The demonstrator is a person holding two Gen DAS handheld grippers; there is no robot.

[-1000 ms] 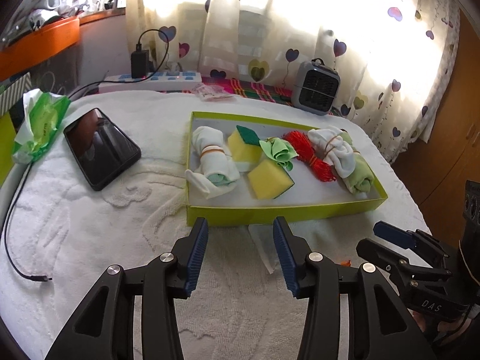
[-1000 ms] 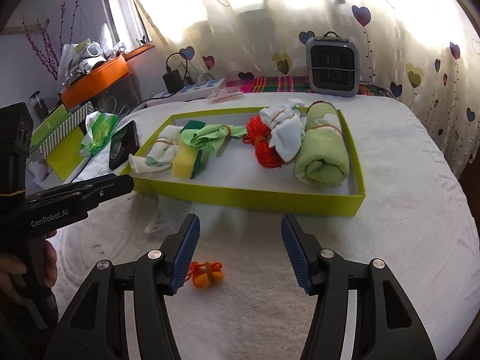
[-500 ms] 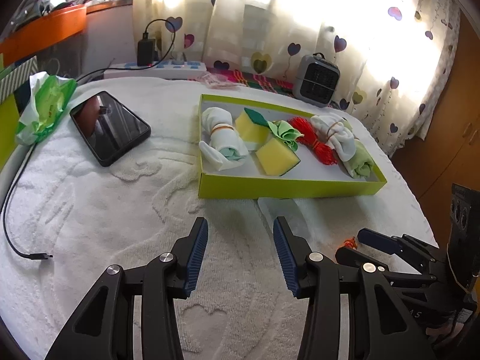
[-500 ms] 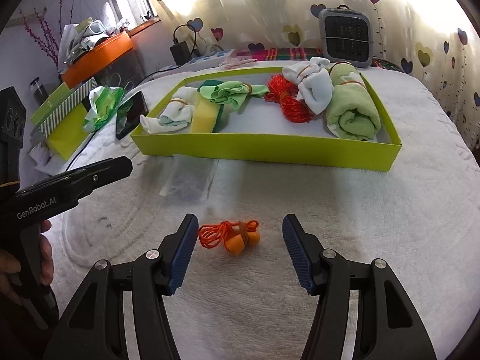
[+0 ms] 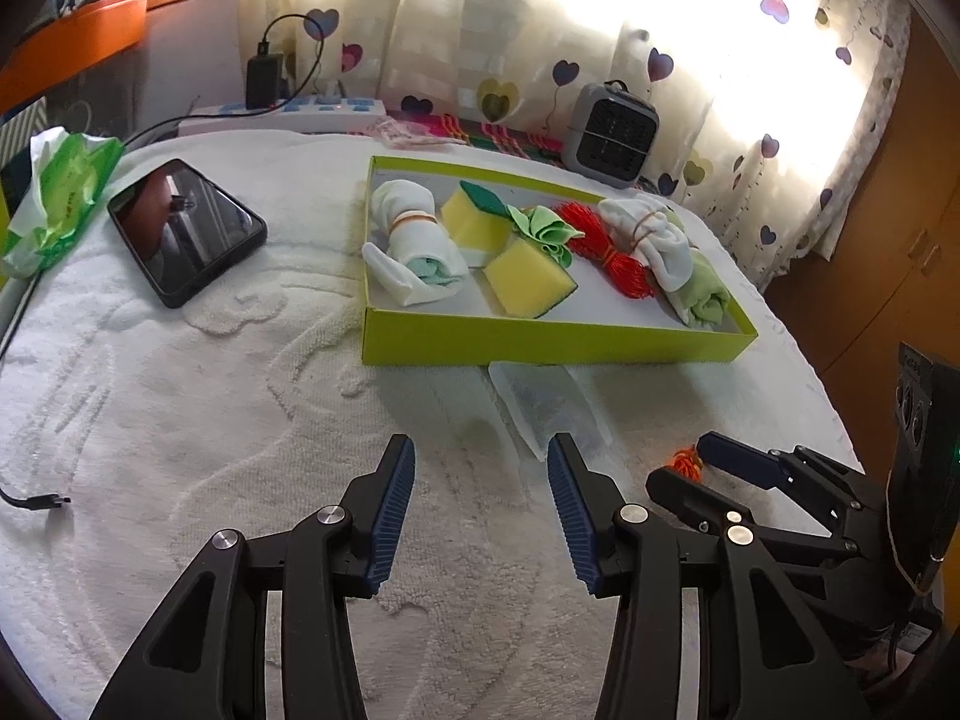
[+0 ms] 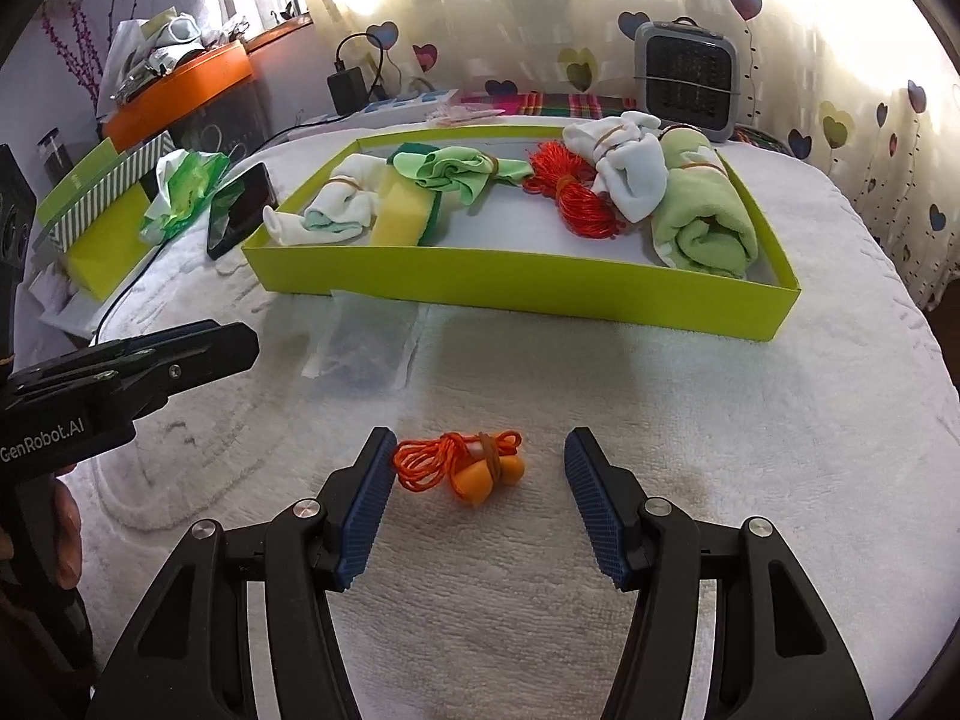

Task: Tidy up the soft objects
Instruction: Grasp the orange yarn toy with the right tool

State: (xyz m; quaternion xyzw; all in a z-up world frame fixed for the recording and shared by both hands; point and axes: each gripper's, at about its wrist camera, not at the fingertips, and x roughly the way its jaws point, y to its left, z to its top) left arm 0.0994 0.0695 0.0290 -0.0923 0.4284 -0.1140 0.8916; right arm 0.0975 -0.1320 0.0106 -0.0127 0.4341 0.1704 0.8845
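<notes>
Right gripper (image 6: 477, 495) fingers spread, just been closing, straddling the orange corded earplugs (image 6: 474, 468) without contact. Left gripper (image 5: 480, 510) fingers spread, empty. Earplugs lie on white towel-covered worktop (image 6: 720, 420), near green tray (image 6: 516, 288); heart-print curtain beyond.

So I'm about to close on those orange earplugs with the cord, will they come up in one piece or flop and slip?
The orange earplugs look like soft foam, so they will probably squash and feel very light. A band seems to hold plugs and cord together, so they likely lift as one bundle, with loops dangling. They lie between the open right gripper pads, which have just been closing.
</notes>
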